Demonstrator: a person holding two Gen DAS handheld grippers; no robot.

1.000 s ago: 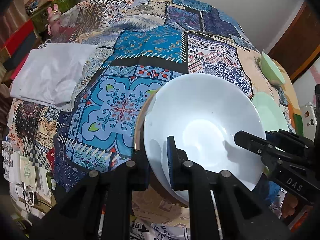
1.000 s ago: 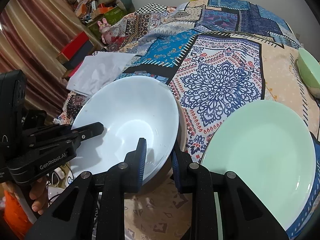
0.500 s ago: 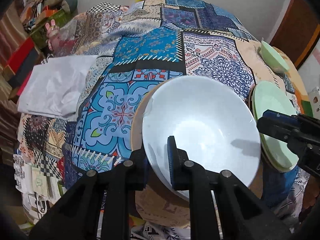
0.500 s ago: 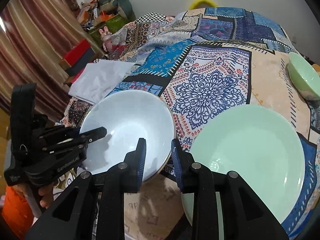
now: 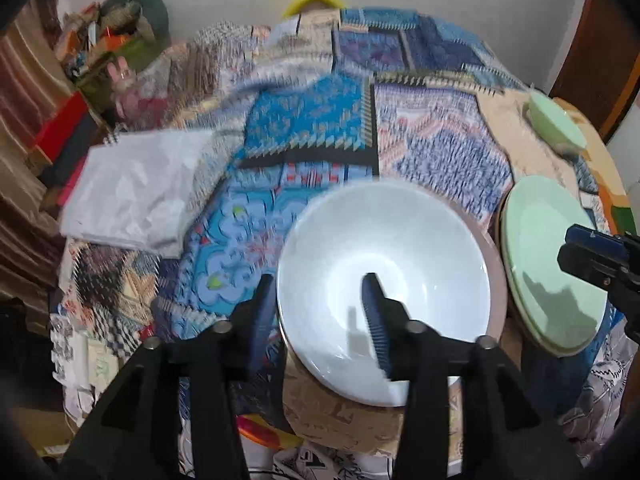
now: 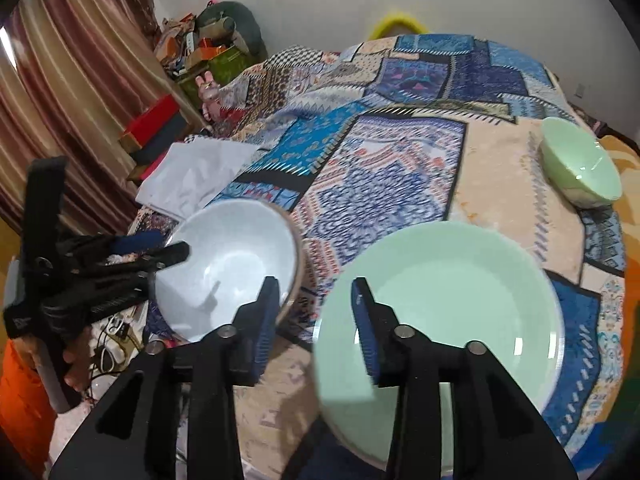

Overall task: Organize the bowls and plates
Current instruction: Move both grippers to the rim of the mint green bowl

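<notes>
on the near edge of the patchwork bedspread [image 6: 404, 160]: one white bowl [image 5: 384, 264], upright, seated in a brown-rimmed dish whose edge shows around its right side. left gripper [image 5: 320, 312] straddles the bowl's near rim, one finger outside, one inside; jaws opening, pads off the rim. just right of the bowl: one pale green plate [image 6: 460, 288], lying flat, close but apart from it. right gripper [image 6: 314, 316] stands over the gap between bowl and plate, right finger above the plate's near-left rim; jaws opening, moderately parted, gripping nothing. farther back at the right edge: one small green bowl [image 6: 580, 168], upright, well apart. far left: folded white cloth [image 6: 196, 176]. beyond the bed: striped curtain [image 6: 76, 72], red box [image 6: 150, 120], cluttered pile.
</notes>
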